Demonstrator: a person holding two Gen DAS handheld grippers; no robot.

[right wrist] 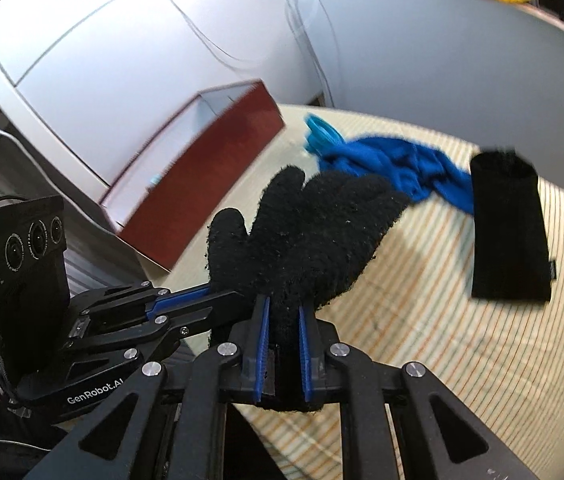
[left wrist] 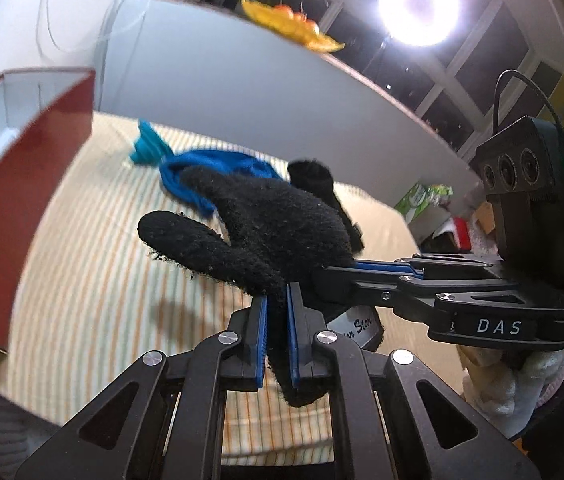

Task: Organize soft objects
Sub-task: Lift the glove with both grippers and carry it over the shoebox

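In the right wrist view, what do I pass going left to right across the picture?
Left tongs → red box → black glove held in the right tongs → black pouch, lying on the striped cloth.

Open striped bed surface (right wrist: pixel 461 360) to the right and near. Blocked far left by red box (right wrist: pixel 202 184); farther off by blue cloth (right wrist: pixel 393 164) and black pouch (right wrist: pixel 509 232). Walled behind by grey headboard (left wrist: pixel 222 80). Crowded in the middle by black glove (right wrist: pixel 313 232).
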